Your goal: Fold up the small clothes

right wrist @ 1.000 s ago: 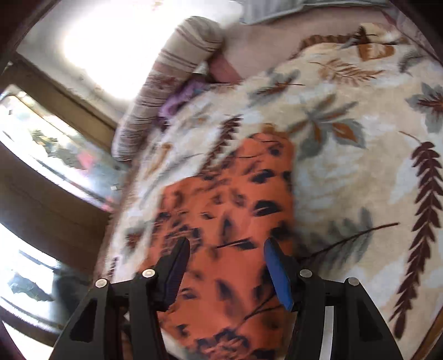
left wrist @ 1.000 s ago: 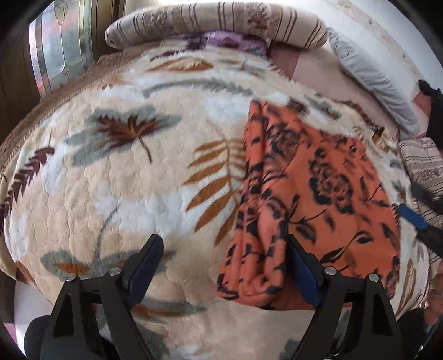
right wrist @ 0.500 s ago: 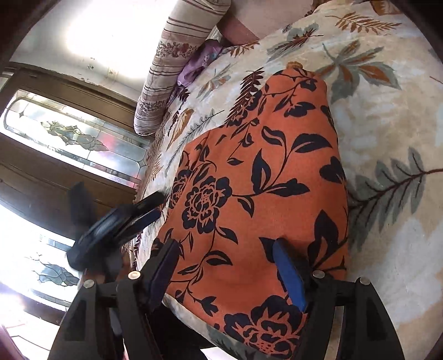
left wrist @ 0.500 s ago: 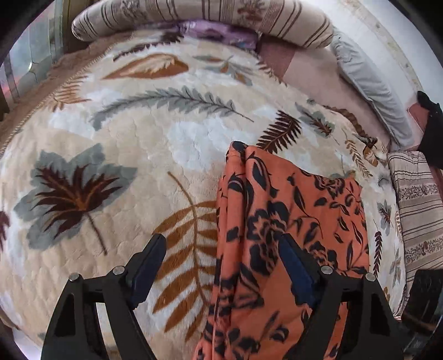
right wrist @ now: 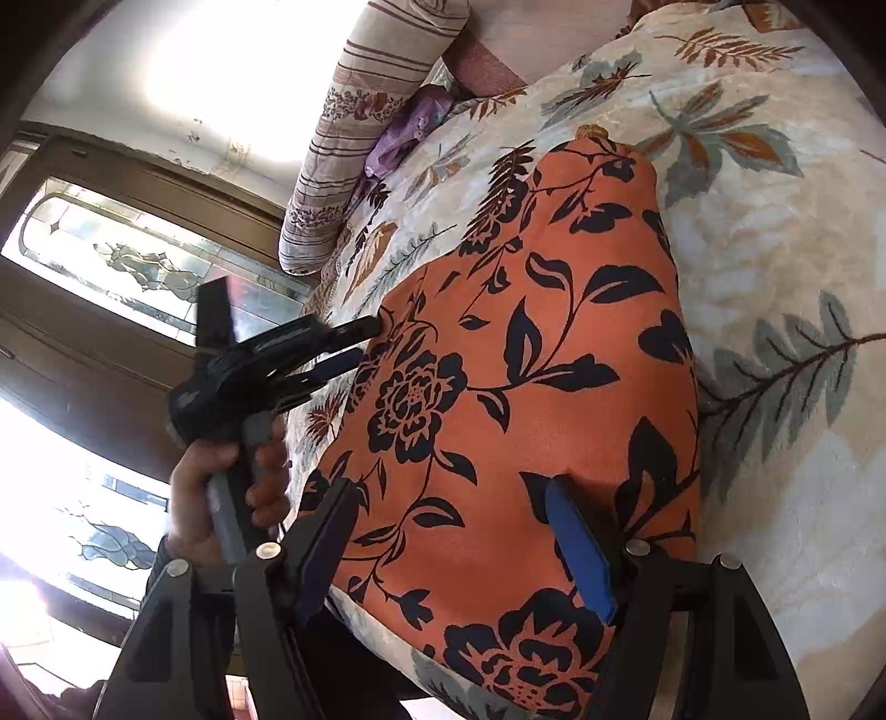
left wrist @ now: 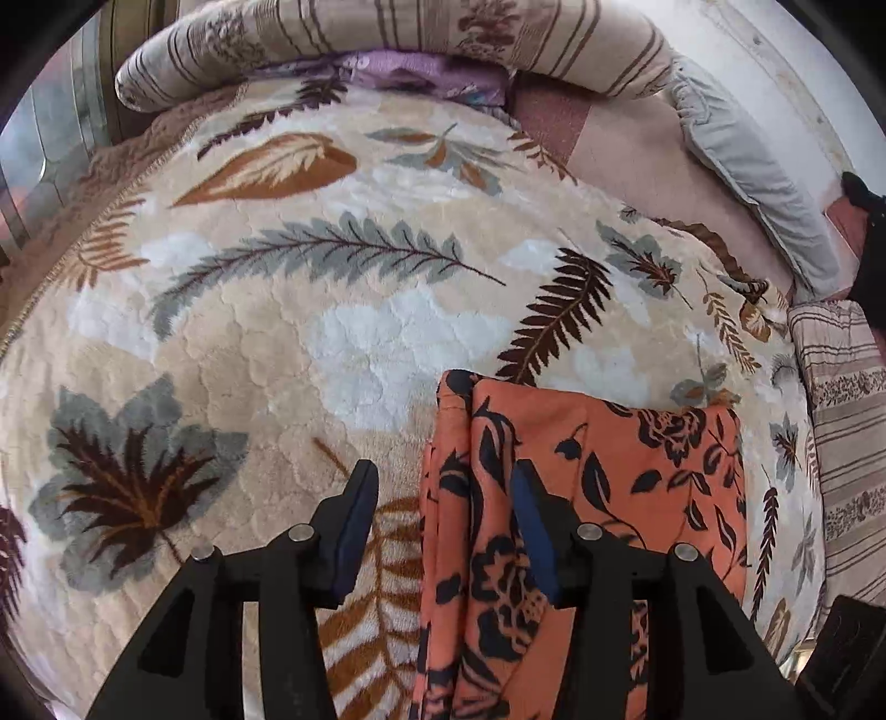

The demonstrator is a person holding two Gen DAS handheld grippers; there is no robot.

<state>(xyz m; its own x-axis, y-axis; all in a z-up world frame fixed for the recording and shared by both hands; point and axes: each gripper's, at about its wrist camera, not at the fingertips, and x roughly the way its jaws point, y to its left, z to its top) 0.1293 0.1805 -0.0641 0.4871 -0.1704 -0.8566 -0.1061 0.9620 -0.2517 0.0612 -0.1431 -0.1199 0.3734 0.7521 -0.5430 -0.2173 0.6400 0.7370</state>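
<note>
- Left gripper [left wrist: 440,531]: jaws part open and closing. The bunched left edge of the orange floral garment [left wrist: 598,498] runs up between them, against the pad at 3 o'clock; the pad at 9 o'clock stands clear over the leaf-print blanket [left wrist: 332,310]. No pinch is made yet.
- Right gripper [right wrist: 451,545]: jaws wide, poised over the garment's near end. One blue pad presses the cloth at 4 o'clock; the other hangs off the edge at 8 o'clock. Nothing is held.
- Garment: lies flat and partly folded on the blanket, well short of the striped bolster [left wrist: 387,44] at 12 o'clock.
- Risk 1: the closing left jaws may catch only the top layer of the stacked edge, so the fold would split when lifted.
- Risk 2: the plush blanket may get nipped with the cloth, dragging the bedding.
- Views: only the right wrist view shows the person's hand [right wrist: 221,487] on the left tool's handle at 9 o'clock, and the glazed door. Only the left wrist view shows the layered edge.
</note>
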